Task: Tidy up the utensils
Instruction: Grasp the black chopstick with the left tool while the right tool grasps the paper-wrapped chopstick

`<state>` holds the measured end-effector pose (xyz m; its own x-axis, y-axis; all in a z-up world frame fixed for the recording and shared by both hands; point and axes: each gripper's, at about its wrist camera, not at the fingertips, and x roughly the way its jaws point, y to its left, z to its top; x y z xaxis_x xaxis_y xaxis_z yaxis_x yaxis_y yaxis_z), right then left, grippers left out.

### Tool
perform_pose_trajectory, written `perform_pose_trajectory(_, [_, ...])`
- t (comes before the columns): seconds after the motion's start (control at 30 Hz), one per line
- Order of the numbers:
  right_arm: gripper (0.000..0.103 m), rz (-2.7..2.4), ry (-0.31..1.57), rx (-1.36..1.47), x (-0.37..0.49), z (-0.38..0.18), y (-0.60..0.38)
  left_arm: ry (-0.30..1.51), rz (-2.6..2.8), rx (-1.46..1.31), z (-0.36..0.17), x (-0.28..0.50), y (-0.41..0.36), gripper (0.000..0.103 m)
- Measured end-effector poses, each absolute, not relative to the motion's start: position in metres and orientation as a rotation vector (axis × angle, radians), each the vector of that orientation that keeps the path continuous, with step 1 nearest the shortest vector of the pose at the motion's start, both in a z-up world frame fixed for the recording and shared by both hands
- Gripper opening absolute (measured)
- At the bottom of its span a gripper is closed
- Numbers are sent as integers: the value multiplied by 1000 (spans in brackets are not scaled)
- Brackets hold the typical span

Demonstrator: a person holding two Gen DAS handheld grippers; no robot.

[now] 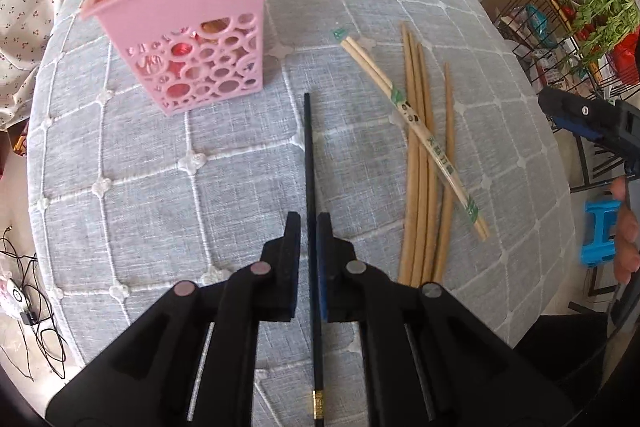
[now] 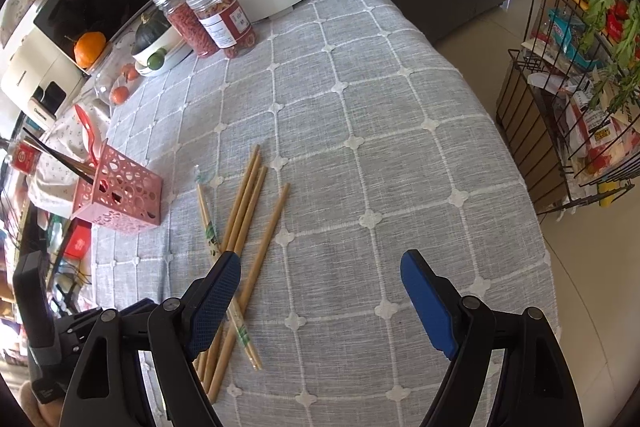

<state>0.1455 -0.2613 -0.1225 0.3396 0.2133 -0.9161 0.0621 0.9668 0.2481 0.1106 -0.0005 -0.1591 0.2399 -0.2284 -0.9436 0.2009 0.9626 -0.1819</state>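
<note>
A black chopstick (image 1: 309, 163) is being gripped at centre frame by the left gripper (image 1: 309, 223), below the pink basket (image 1: 188, 27) at upper left. The right gripper (image 2: 320, 267) is being held wide open, bamboo chopsticks (image 2: 248, 211) lying at its left finger.

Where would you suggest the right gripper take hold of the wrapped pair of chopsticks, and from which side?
Probably at the far, bare end of the wrapped pair of chopsticks, coming straight down with the jaws set across it. That end lies flat on the tablecloth, clear of the loose bamboo chopsticks that it crosses further along. The open right gripper is wide enough.
</note>
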Motion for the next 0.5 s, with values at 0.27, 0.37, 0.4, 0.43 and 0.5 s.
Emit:
perform_pose_trajectory(0.27, [83,101,1235,245,149,-125,-255,1294,-306,-51,-171,132,-15,25])
perform_pose_trajectory(0.37, [83,97,1237,254,152,-127,-253,1328,-267,-93,-175,136,-13,12])
perform_pose_trajectory(0.4, [83,100,1240,255,153,-128,-251,1329,-254,-103,-175,136,-12,8])
perform_pose_trajectory(0.43, [83,107,1244,254,155,-129,-248,1331,-252,-113,-176,136,-10,7])
perform_pose_trajectory(0.5, [83,123,1251,243,158,-131,-241,1331,-243,-128,-175,133,-6,6])
